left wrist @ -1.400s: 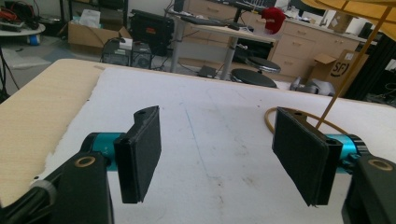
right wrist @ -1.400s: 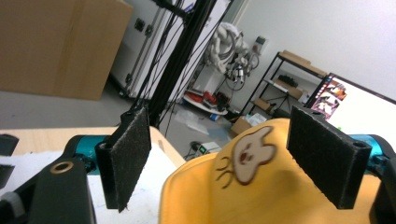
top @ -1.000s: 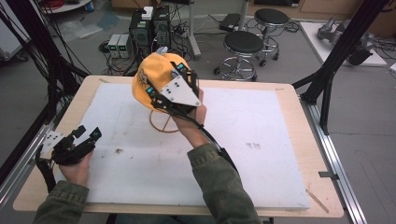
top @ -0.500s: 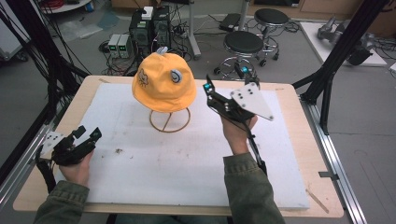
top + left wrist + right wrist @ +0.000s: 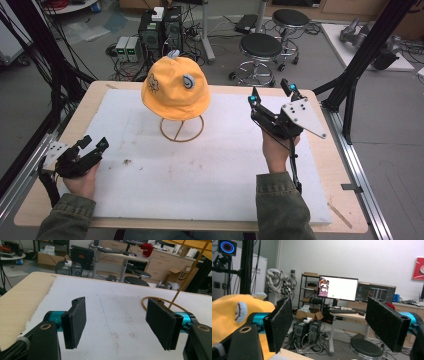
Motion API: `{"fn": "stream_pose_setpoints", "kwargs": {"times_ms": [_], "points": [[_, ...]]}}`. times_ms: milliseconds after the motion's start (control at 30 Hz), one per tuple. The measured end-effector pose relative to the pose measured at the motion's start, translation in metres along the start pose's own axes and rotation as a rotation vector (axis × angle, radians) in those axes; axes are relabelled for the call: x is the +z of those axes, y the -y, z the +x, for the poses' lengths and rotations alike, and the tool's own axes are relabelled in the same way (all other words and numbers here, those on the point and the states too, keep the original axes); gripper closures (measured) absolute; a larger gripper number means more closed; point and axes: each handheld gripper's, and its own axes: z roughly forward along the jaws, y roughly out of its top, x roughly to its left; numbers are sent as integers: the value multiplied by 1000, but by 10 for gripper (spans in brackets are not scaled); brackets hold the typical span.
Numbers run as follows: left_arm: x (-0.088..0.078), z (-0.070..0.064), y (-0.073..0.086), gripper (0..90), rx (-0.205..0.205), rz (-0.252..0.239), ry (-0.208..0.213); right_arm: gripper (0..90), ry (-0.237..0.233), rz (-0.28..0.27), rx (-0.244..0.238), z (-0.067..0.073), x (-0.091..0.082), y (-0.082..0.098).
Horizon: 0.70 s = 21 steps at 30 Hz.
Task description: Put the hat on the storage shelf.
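White table mat [image 5: 210, 165] under yellow hat [image 5: 175, 87] on wire stand [image 5: 181, 129], left tool [image 5: 90, 148] and right tool [image 5: 270, 92] both released, empty.

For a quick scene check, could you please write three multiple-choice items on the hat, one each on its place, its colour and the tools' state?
1. Where is the hat?
A. on a wire stand
B. flat on the white mat
C. in the right tool
2. What colour is the hat?
A. red
B. yellow-orange
C. blue
3. How do the jaws of the right tool stand?
A. shut on the hat
B. shut, empty
C. open, empty

Answers: 1 A, the hat sits atop the ring-based stand; 2 B, its crown is yellow-orange; 3 C, the pads stand apart with nothing between them.
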Motion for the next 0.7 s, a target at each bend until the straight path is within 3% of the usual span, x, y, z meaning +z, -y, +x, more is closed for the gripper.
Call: {"fn": "stream_pose_setpoints", "kwargs": {"times_ms": [400, 700], "points": [[0, 0, 0, 330, -4, 0, -1, 210, 44, 11, -33, -17, -22, 1], [0, 0, 0, 330, -4, 3, -3, 204, 81, 52, -10, -30, -39, 18]]}}
